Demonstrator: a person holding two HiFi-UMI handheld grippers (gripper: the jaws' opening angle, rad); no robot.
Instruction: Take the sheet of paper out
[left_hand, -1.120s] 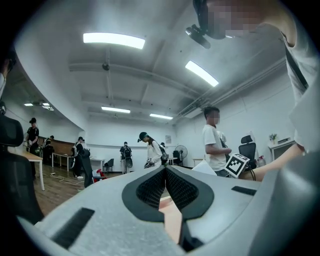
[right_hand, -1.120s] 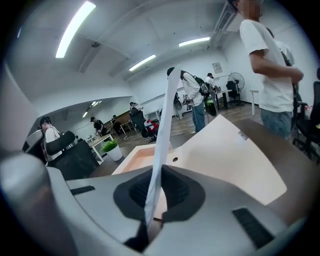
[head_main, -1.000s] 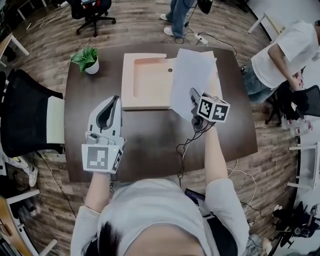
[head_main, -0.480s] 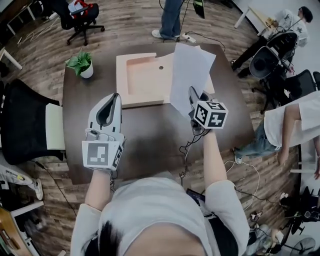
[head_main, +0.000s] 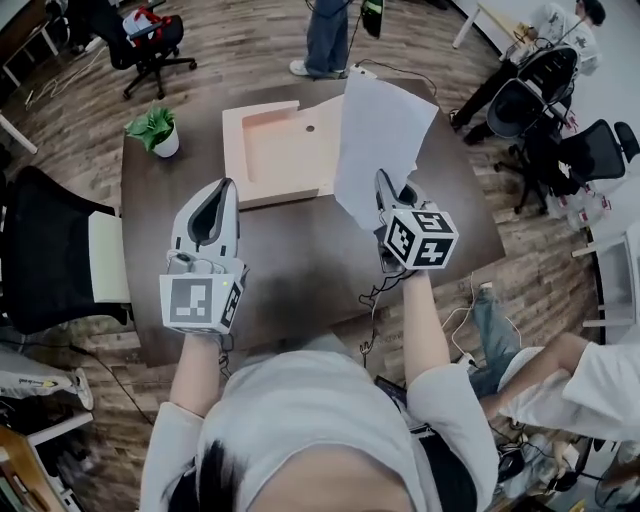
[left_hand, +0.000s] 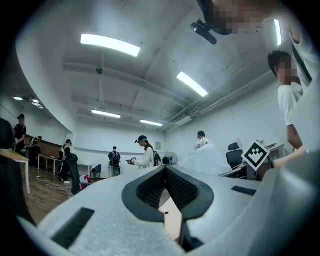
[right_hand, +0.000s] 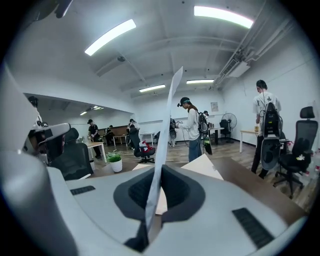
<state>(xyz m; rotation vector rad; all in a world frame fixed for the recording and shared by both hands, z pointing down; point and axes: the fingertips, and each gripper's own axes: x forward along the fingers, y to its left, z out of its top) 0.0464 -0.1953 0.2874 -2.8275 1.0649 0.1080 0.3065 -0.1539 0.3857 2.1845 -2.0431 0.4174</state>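
Right, I am clamping the right gripper (right_hand: 159, 170) on the sheet of paper (right_hand: 167, 117). In the right gripper view its jaws are pressing together on the sheet's lower corner. The sheet is standing edge-on between them and running up toward the top centre of the frame.

In the head view the right gripper (head_main: 381, 183) is sitting right of centre. The white sheet of paper (head_main: 380, 125) is fanning upward from it into the upper middle of the picture. There it is covering the right part of a pale shallow tray (head_main: 270, 150). I cannot tell whether the paper's far edge is touching the tray.

I am holding the left gripper (head_main: 224, 186) left of centre in the head view, well apart from the sheet. In the left gripper view the left gripper (left_hand: 165, 170) is showing its jaw tips meeting, with nothing between them.

Both tools are hovering over a dark brown table (head_main: 300, 260), and the tray is lying on its far half. A small potted plant (head_main: 153, 130) is standing near the table's upper left corner, just left of the tray. A black chair (head_main: 45, 250) is standing against the table's left edge. Beyond the table, a person (right_hand: 192, 127) is standing on the wooden floor at the centre of the right gripper view.
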